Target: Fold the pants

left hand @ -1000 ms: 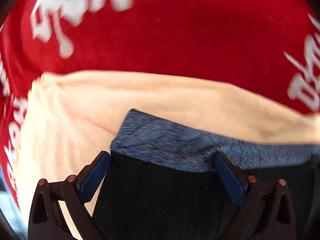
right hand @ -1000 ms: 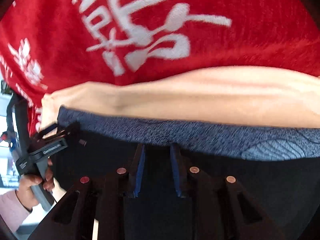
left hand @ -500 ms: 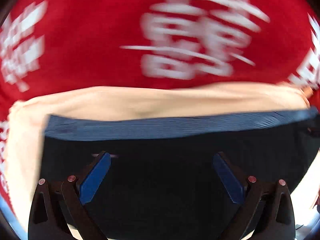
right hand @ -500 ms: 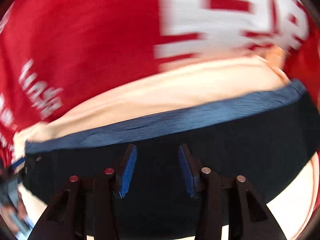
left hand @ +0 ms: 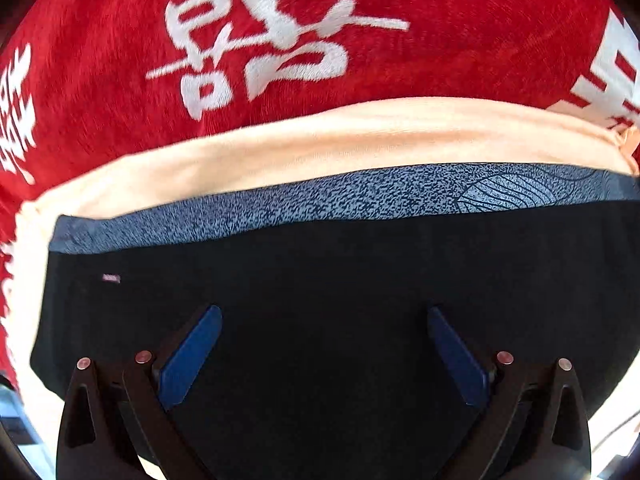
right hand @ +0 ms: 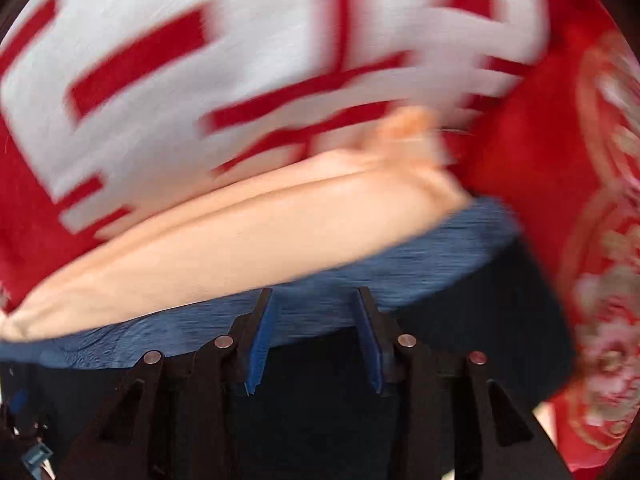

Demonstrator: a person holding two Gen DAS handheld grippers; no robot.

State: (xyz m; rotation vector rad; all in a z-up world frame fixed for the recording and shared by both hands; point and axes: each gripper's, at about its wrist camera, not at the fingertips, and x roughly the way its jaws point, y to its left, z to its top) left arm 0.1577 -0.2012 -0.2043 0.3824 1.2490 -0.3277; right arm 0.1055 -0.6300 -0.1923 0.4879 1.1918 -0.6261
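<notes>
Hovering both tools unladen over dark pants [left hand: 320, 280] lying on peach garment and red cloth: left tool [left hand: 324, 354] wide, right tool [right hand: 314, 336] narrower; next, grasping the speckled waistband [left hand: 360, 196] for folding.

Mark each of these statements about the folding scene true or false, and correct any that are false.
1. The dark pants have a speckled blue waistband. True.
2. The cloth under the garments is green. False: the cloth is red with white characters.
3. The left gripper has its fingers spread wide apart. True.
4. The right gripper is clamped shut on the peach garment. False: its fingers stand apart, gripping nothing, over the waistband; the peach garment lies beyond them.
5. The peach garment lies between the pants and the red cloth. True.
</notes>
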